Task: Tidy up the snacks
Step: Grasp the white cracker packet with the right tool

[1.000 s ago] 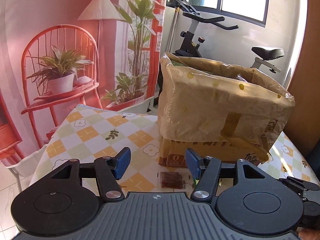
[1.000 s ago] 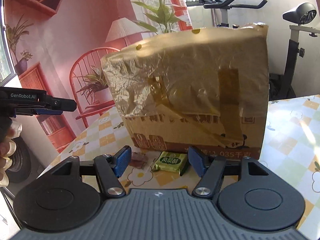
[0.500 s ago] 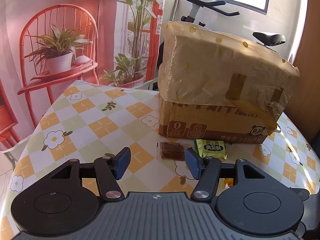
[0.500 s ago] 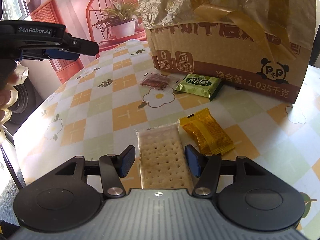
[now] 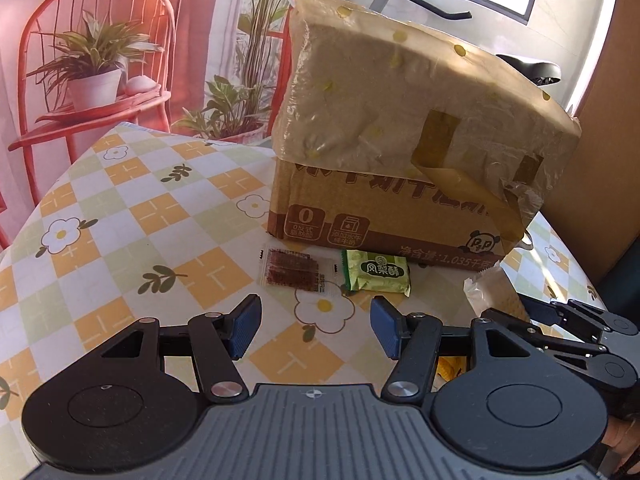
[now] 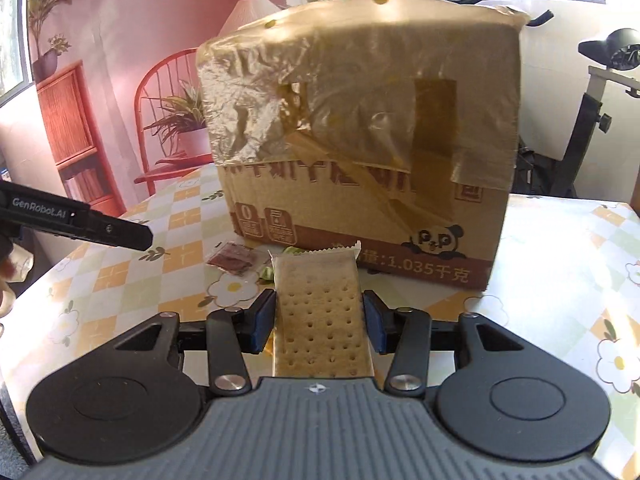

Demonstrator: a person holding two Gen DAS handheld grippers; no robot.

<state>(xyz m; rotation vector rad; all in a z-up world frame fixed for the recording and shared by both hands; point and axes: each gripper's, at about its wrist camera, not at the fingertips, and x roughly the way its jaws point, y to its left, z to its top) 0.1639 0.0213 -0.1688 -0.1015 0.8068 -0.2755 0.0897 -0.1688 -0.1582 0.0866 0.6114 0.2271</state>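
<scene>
a pink wall backdrop with a red chair point(image 5: 96, 60) holding a potted plant, and an exercise bike point(image 6: 592, 112) by the window, stand behind a counter point(image 5: 120, 216) covered in an orange, green and white checked cloth with daisies. a cardboard box point(image 5: 400, 184) stands on it, its upper part wrapped in crinkled plastic and brown tape; its front shows a panda logo marked "p&p", a "0" icon and the print "1.035千克". just in front of the box lie a clear packet of dark red snack point(image 5: 292, 270) and, beside it, a green packet point(image 5: 376, 276) printed "凤梨酥".

the right gripper point(image 6: 319, 320) has its blue pads pressed on both long edges of a clear-wrapped cracker pack point(image 6: 320, 312), holding it above the counter with its crimped end pointing toward the box. the left gripper point(image 5: 316, 326) hovers over the cloth near the two packets, jaws wide apart and holding nothing; in the right wrist view its side reads "genrobot.ai".
</scene>
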